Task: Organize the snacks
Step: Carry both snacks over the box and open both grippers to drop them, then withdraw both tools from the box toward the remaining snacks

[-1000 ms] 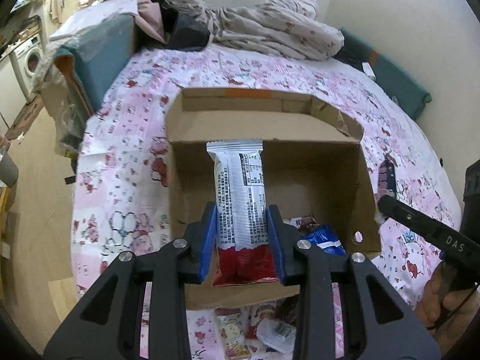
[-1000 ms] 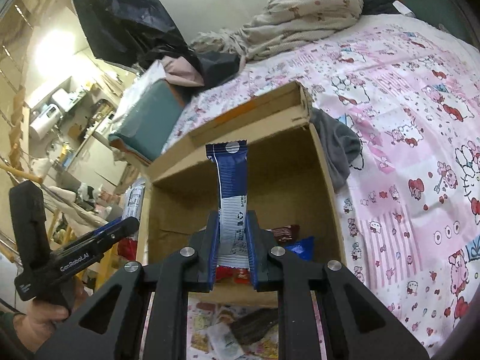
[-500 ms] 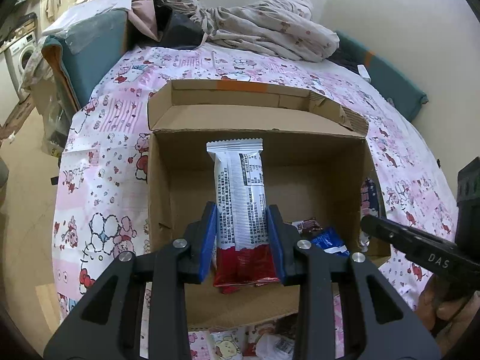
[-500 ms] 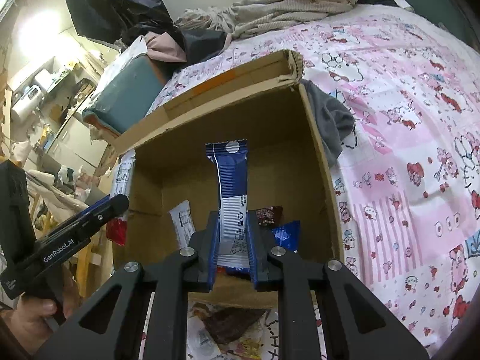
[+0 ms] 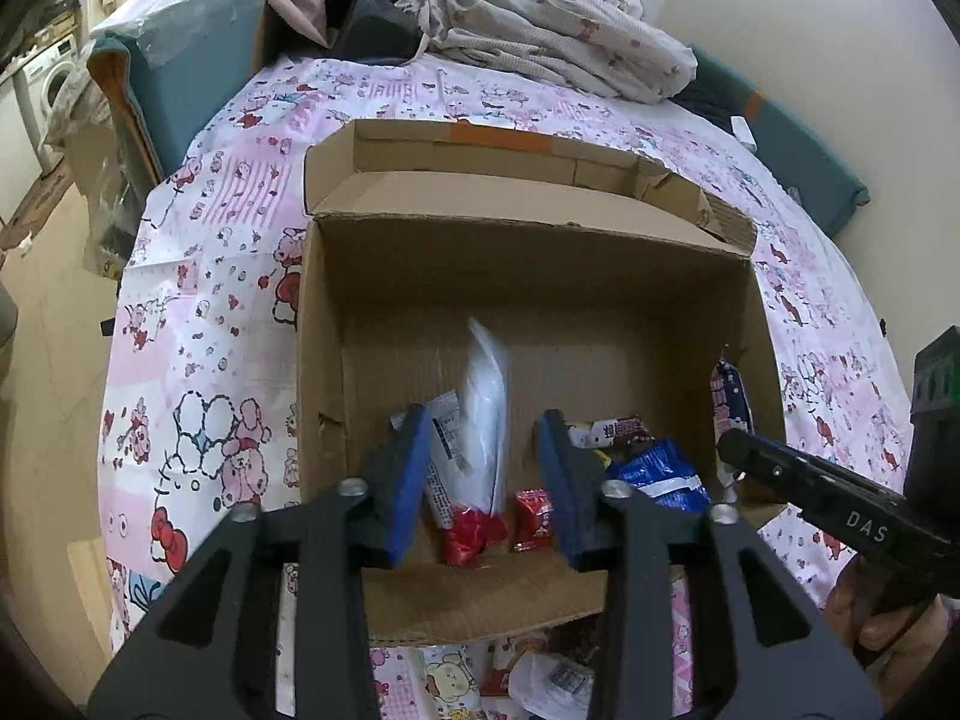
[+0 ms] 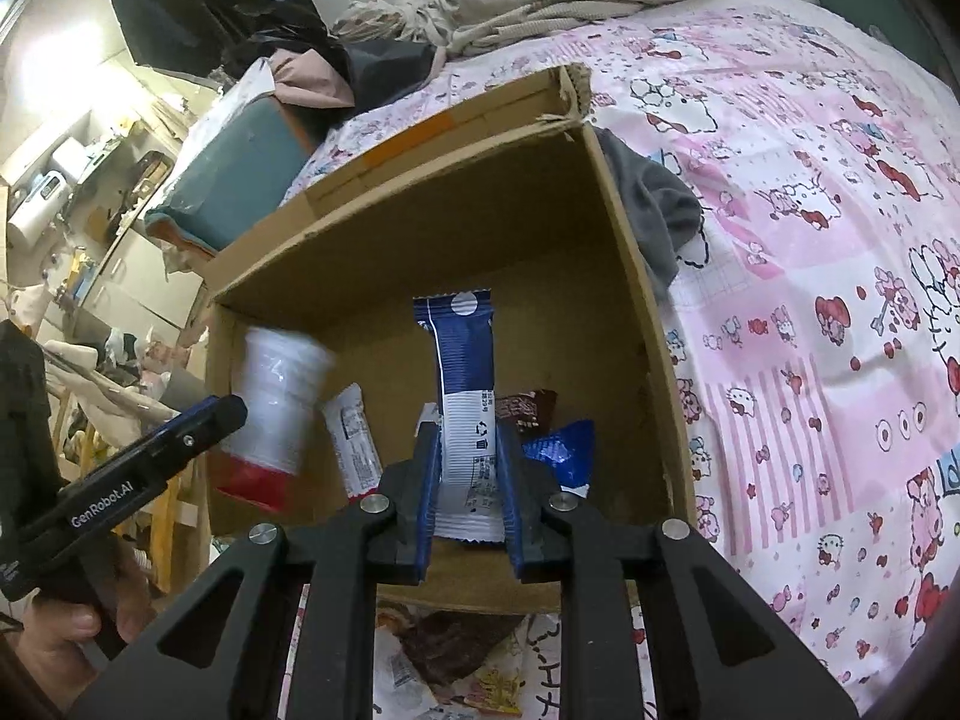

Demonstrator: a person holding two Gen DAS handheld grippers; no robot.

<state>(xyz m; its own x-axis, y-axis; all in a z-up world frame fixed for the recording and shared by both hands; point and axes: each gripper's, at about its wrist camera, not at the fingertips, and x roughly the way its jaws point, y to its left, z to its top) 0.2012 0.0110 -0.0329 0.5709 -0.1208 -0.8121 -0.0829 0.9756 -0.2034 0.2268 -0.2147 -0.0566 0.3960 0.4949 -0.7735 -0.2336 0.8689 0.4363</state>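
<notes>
An open cardboard box [image 5: 744, 324] [image 6: 630, 252] lies on the pink patterned bed. My left gripper [image 5: 483, 474] is open over the box. A silver and red snack packet [image 5: 483, 420] is blurred between its spread jaws, falling free; it also shows in the right wrist view [image 6: 273, 408]. My right gripper [image 6: 468, 480] is shut on a blue and white snack bar [image 6: 465, 396], held upright over the box. Inside the box lie a blue packet [image 5: 657, 474], a small red packet [image 5: 534, 519] and a dark bar [image 5: 609, 429].
More snack packets [image 5: 540, 672] lie on the bed in front of the box. A grey cloth [image 6: 654, 210] lies against the box's right side. Crumpled bedding [image 5: 558, 42] and a teal cushion [image 5: 180, 72] are at the far end. Floor lies to the left.
My left gripper has opened and let go of the silver and red packet, which drops into the box. Both grippers have moved closer over the box. The right still holds its bar.
</notes>
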